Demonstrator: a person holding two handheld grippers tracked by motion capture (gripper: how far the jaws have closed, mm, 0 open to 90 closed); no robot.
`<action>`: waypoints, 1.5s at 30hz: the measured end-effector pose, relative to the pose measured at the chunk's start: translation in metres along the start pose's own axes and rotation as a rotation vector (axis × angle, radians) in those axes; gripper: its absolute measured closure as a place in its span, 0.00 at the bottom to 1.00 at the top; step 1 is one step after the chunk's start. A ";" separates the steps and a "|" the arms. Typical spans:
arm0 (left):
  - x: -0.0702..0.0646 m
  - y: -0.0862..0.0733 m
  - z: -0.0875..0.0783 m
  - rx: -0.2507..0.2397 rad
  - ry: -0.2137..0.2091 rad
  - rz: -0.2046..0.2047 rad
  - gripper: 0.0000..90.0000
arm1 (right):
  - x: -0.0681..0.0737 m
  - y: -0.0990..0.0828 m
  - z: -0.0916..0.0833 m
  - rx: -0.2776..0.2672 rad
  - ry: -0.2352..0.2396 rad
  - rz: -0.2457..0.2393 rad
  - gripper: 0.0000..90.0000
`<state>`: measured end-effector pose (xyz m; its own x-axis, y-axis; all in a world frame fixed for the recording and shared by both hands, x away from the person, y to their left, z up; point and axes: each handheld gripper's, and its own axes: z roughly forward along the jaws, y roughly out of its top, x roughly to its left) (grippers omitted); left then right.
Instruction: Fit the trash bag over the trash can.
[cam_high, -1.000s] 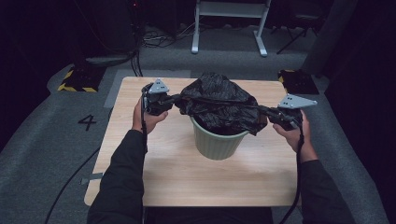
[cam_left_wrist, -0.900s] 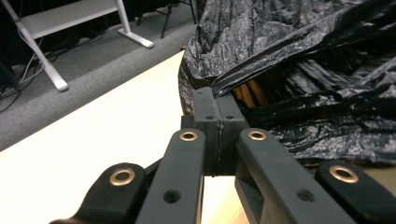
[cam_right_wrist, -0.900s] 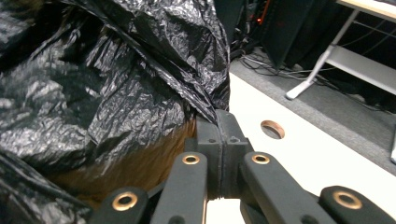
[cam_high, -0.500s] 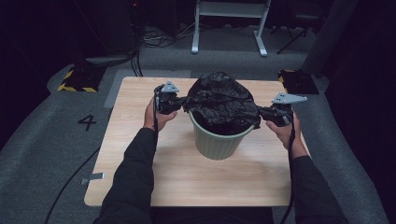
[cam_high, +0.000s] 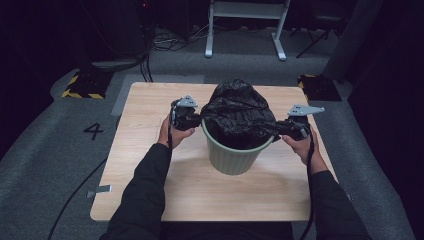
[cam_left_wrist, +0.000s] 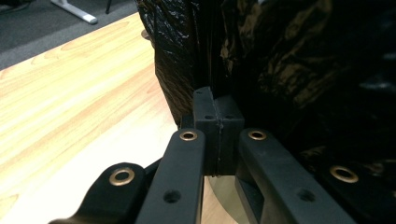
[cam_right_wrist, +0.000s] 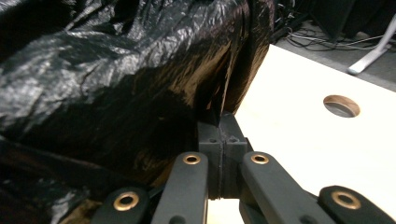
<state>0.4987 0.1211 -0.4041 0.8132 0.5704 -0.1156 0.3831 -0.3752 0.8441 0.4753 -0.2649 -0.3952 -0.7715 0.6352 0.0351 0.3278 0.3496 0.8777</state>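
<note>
Both grippers, left (cam_high: 196, 120) and right (cam_high: 277, 131), clamp opposite edges of the black bag (cam_high: 237, 112) over the green bin (cam_high: 232, 157) mid-table (cam_high: 150, 100)

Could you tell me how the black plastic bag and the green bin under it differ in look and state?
The black plastic bag is crinkled, glossy and limp, bulging above the rim; the green bin is smooth, matte and rigid, standing upright on the table. The bag is pinched at both sides by a hand-held gripper; the bin is not gripped.
</note>
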 end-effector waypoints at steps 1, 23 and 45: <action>-0.001 -0.001 -0.001 -0.002 0.006 -0.003 1.00 | 0.000 0.000 0.000 0.000 0.000 0.000 1.00; -0.033 -0.002 -0.118 -0.284 0.180 -0.004 0.18 | 0.003 0.009 -0.022 -0.030 -0.089 -0.017 1.00; -0.136 0.038 -0.061 -0.197 -0.099 0.283 0.30 | 0.009 0.014 -0.019 -0.010 -0.072 -0.024 1.00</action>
<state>0.3758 0.0735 -0.3244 0.9172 0.3869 0.0953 0.0526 -0.3545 0.9336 0.4626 -0.2677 -0.3738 -0.7374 0.6752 -0.0200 0.3044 0.3586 0.8825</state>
